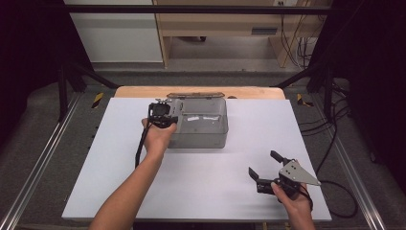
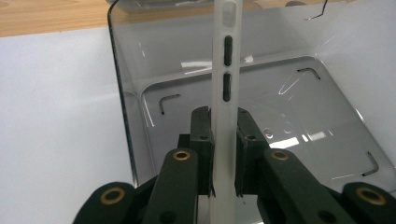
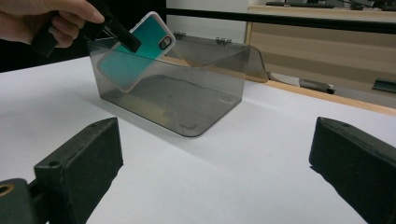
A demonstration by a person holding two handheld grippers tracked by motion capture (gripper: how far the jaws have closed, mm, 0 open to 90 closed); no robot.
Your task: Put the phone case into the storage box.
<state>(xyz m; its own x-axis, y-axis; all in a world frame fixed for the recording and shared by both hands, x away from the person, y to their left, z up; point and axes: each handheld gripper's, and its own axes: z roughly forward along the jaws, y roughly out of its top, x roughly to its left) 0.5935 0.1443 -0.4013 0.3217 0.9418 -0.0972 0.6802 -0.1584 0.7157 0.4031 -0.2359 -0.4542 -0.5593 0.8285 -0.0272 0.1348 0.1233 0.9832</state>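
Observation:
A teal phone case with a white rim (image 3: pixel 140 46) hangs tilted in the left end of a smoky clear plastic box (image 3: pixel 187 98). Its lower part is inside the box and its camera-hole end sticks up above the rim. My left gripper (image 2: pixel 224 135) is shut on the case's white edge (image 2: pixel 225 70), over the box's left end (image 1: pixel 162 115). The box (image 1: pixel 201 127) sits at the back middle of the white mat, with its hinged lid (image 1: pixel 194 95) folded open behind it. My right gripper (image 1: pixel 262 163) rests low at the front right, open with nothing between its jaws (image 3: pixel 215 158).
The white mat (image 1: pixel 119 182) covers a wooden table whose far edge (image 1: pixel 249 92) shows behind the box. Metal rails (image 1: pixel 38 163) run along both sides. Cables (image 1: pixel 335 143) lie on the floor at the right. Cabinets stand beyond the table.

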